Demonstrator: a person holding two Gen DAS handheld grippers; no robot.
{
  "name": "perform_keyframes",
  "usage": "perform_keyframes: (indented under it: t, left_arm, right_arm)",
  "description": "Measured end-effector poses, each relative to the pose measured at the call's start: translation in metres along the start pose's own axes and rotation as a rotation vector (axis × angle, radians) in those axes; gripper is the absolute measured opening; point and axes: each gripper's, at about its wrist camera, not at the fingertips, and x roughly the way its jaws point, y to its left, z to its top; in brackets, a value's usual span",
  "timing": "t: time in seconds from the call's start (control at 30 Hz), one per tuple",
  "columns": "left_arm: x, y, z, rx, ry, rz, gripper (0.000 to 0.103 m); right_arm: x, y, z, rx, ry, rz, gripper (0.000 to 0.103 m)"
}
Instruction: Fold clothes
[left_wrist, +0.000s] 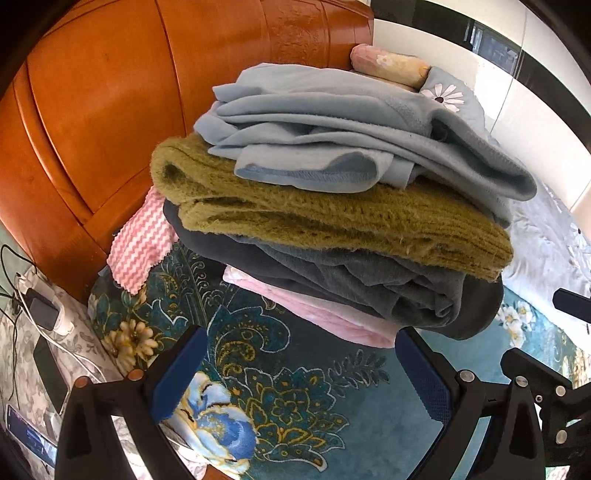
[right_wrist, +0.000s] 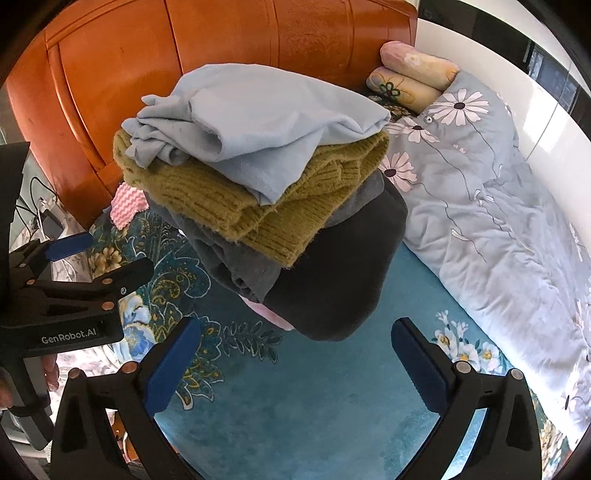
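Bed: teal floral bedspread (right_wrist: 332, 406) in daylight | Headboard: glossy orange wood (right_wrist: 221, 44) behind | Quilt: pale blue, daisies (right_wrist: 498, 221), right side | Pillows: two rolled (right_wrist: 413, 74) at the head | Wall: white (right_wrist: 554, 122) on right

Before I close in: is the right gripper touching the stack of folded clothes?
Apart. In the right wrist view the right gripper stands open, and teal bedspread shows between its fingertips and the dark bottom edge of the stack of folded clothes.
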Motion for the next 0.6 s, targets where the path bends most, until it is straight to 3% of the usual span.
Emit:
perform_keyframes:
  t: [0.6]
  left_arm:
    - [0.0057,-0.0075,0.0069,0.026,0.000,-0.004,0.103]
  right_arm:
    - [0.0057,-0.0083,0.0036,0.024,0.028,-0.020,0.103]
